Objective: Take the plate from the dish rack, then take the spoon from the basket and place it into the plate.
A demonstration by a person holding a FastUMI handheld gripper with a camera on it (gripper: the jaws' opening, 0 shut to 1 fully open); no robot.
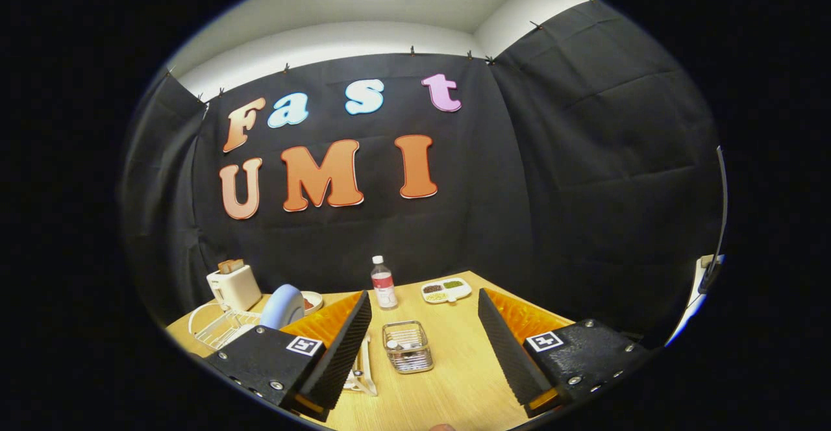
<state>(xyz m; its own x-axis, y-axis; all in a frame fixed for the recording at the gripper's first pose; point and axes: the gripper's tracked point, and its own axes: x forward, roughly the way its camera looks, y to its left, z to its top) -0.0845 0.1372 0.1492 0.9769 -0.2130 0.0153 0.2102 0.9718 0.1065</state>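
My gripper (424, 307) is open and held above the wooden table (454, 379), with nothing between its fingers. A light blue plate (283, 306) stands on edge in a white wire dish rack (217, 328), left of my left finger and partly hidden by it. A small wire mesh basket (408, 348) sits on the table between the two fingers, nearer the left one. Something small and dark lies inside the basket; I cannot make out whether it is the spoon.
A white toaster (234, 286) with bread stands behind the rack. A small bowl (312, 301) sits beside the plate. Beyond the fingers are a clear bottle (384, 283) and a white divided dish (446, 290). A pale flat object (363, 371) lies by the left finger.
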